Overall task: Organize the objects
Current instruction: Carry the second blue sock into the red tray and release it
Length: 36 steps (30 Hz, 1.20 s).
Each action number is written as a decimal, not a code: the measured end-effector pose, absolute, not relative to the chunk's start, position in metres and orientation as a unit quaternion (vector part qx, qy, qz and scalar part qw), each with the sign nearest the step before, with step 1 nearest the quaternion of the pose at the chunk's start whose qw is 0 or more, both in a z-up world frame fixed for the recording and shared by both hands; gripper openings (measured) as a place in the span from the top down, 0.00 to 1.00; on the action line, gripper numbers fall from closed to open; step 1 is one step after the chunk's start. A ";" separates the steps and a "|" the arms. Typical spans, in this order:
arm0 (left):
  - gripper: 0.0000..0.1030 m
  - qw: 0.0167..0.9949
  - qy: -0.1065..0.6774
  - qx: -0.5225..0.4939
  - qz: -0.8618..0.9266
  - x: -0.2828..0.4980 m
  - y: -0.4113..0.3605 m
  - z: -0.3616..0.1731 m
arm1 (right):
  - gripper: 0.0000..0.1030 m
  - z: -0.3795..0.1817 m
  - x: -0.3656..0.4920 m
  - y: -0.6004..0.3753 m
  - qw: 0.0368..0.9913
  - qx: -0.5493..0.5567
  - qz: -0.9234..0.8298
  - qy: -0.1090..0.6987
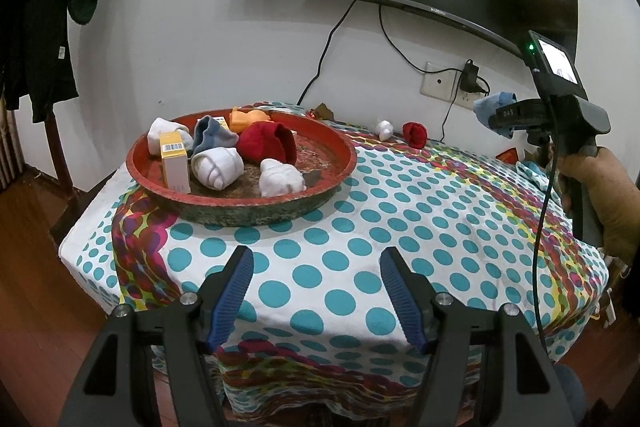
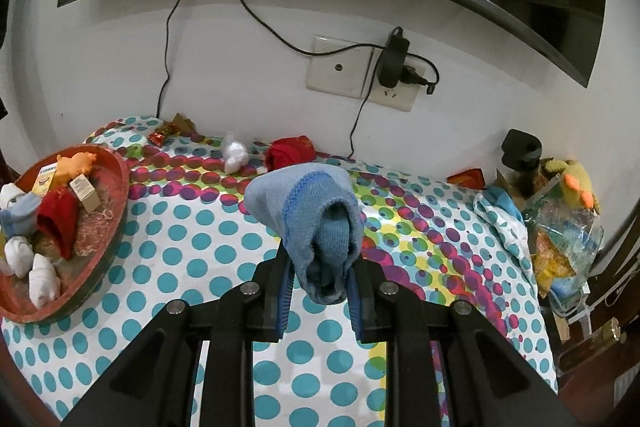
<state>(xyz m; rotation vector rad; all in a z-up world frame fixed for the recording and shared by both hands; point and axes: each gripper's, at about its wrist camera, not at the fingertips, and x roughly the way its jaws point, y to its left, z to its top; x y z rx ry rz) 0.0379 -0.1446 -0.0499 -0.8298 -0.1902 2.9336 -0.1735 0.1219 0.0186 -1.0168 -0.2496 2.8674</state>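
My right gripper [image 2: 318,281] is shut on a rolled light blue sock [image 2: 308,211], held up above the dotted tablecloth; in the left wrist view that same blue sock [image 1: 490,107] shows at the far right in the right gripper [image 1: 516,115], which a hand [image 1: 604,187] holds. My left gripper [image 1: 318,295] stands open over the table's near edge with nothing between its fingers. A round red tray [image 1: 248,203] at the left holds several rolled socks in white, red and blue, a yellow box [image 1: 174,161] and an orange toy [image 1: 248,119]. A white sock roll [image 2: 234,153] and a red sock roll [image 2: 286,151] lie by the wall.
A television hangs on the wall above, with cables running down to a wall socket [image 2: 360,75] behind the table. A cluttered pile with a plush duck [image 2: 576,187] and plastic bags stands off the table's right end. Dark clothes [image 1: 44,7] hang at the left.
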 end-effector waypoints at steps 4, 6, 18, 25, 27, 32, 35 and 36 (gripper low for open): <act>0.34 0.042 -0.064 -0.274 0.959 0.039 -0.145 -0.050 | 0.79 0.020 -0.170 0.107 0.027 -0.331 0.940 -0.081; 0.34 0.042 -0.064 -0.274 0.959 0.039 -0.145 -0.050 | 0.79 0.019 -0.171 0.092 0.012 -0.333 0.939 -0.085; 0.34 0.022 -0.088 -0.282 0.955 0.032 -0.162 -0.052 | 0.79 -0.003 -0.178 -0.014 -0.074 -0.347 0.926 -0.127; 0.34 0.006 -0.105 -0.292 0.951 0.025 -0.175 -0.055 | 0.79 -0.033 -0.183 -0.067 -0.106 -0.364 0.914 -0.146; 0.34 0.003 -0.110 -0.294 0.950 0.024 -0.179 -0.055 | 0.79 -0.043 -0.187 -0.079 -0.109 -0.372 0.909 -0.153; 0.34 -0.002 -0.117 -0.300 0.947 0.019 -0.184 -0.058 | 0.79 -0.060 -0.200 -0.094 -0.114 -0.386 0.903 -0.149; 0.34 -0.001 -0.119 -0.305 0.945 0.015 -0.186 -0.060 | 0.79 -0.066 -0.209 -0.102 -0.117 -0.391 0.901 -0.146; 0.34 -0.001 -0.119 -0.307 0.944 0.014 -0.187 -0.061 | 0.79 -0.068 -0.212 -0.106 -0.118 -0.393 0.900 -0.147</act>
